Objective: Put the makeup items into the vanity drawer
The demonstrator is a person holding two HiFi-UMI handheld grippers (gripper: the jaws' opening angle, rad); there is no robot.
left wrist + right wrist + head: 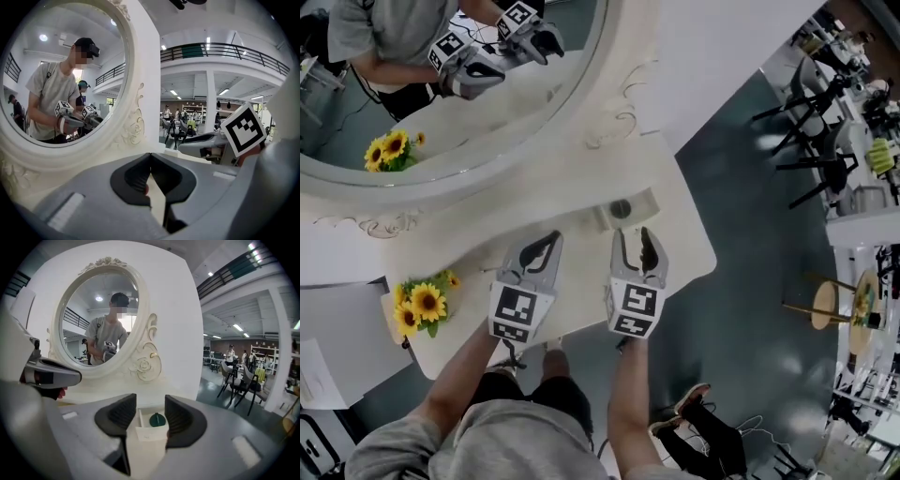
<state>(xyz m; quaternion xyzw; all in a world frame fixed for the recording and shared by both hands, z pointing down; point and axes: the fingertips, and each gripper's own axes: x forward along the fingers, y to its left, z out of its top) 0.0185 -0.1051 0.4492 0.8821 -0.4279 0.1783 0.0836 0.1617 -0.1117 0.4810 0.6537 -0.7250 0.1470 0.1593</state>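
A small white drawer (pixel 639 201) stands open on the cream vanity top (pixel 478 248), below the mirror's right end. One dark green round item (pixel 621 208) lies inside it. In the right gripper view the drawer (pixel 150 431) and the green item (pixel 157 419) show just beyond my jaws. My right gripper (pixel 639 242) (pixel 151 409) hovers above the vanity just in front of the drawer, open, with nothing between its pads. My left gripper (pixel 546 244) (pixel 150 158) hangs beside it to the left, its jaw tips together and empty.
The big oval mirror (pixel 441 141) with its carved frame rises behind the vanity top and reflects both grippers. A bunch of sunflowers (pixel 420 305) sits at the table's left end. The curved table edge runs just behind the grippers. Black chairs (pixel 811 141) stand across the floor at right.
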